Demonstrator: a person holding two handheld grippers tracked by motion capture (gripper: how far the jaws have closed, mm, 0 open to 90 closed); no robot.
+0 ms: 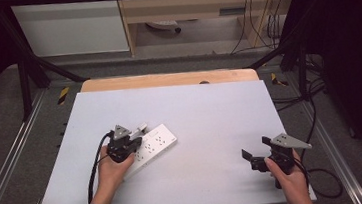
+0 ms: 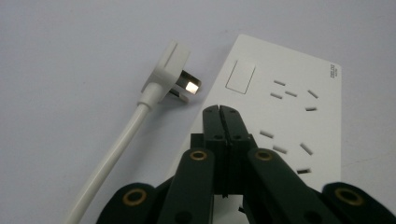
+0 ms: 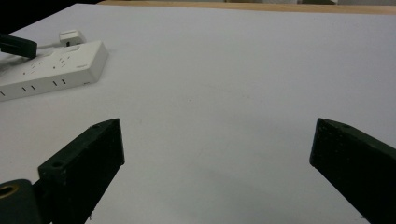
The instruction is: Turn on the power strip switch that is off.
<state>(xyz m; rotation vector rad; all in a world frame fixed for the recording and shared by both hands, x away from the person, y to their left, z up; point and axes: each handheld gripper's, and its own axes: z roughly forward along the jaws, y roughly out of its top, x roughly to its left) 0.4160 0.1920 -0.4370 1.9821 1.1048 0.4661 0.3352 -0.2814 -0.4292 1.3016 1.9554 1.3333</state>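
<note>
A white power strip (image 1: pixel 154 144) lies on the white table top (image 1: pixel 210 114), left of centre. Its sockets and switch show in the left gripper view (image 2: pixel 289 112). A white plug (image 2: pixel 172 73) on a white cable (image 2: pixel 112 154) lies just beside the strip's end, prongs toward it. My left gripper (image 2: pixel 219 110) is shut with nothing between its tips, hovering over the strip's edge near the switch; it is seen from above (image 1: pixel 131 137). My right gripper (image 1: pixel 253 147) is open over bare table at the front right, its jaws wide apart (image 3: pixel 217 144). The strip (image 3: pixel 51 67) lies far to its left.
The table's wooden far edge (image 1: pixel 167 79) borders a black frame. Black cables (image 1: pixel 94 165) trail from both grippers to the front. Dark floor and rails surround the table on both sides.
</note>
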